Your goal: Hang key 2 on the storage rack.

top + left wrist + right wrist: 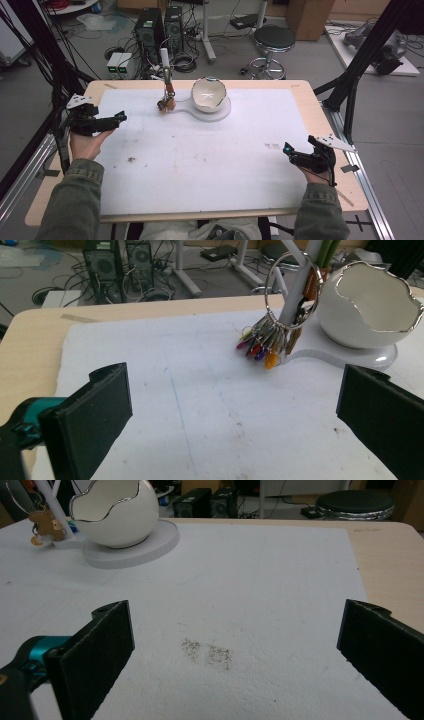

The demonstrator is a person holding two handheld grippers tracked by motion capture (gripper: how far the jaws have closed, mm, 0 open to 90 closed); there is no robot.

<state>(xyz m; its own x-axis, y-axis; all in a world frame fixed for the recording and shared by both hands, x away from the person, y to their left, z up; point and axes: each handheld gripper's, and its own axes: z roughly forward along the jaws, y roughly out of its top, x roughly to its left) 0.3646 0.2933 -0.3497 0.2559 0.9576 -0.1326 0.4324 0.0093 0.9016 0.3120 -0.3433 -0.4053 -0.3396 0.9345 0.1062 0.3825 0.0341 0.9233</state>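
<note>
Both grippers sit wide open, holding nothing. Straight ahead of the left gripper (230,410) jaws, bare white foam mat (200,405), then the metal ring of colourful keys (272,337) hanging on a white post (300,285), cracked-egg white ceramic bowl (370,305) just right. The right gripper (235,650) has that bowl far off, ahead-left.

The white mat (200,160) lay bare between the left gripper (122,118) and the right gripper (287,149), giving open passage. At the far edge the egg-shaped bowl (209,93) on its white base (220,114) and the post (300,285) with the key ring (267,337) blocked the way, standing close together
</note>
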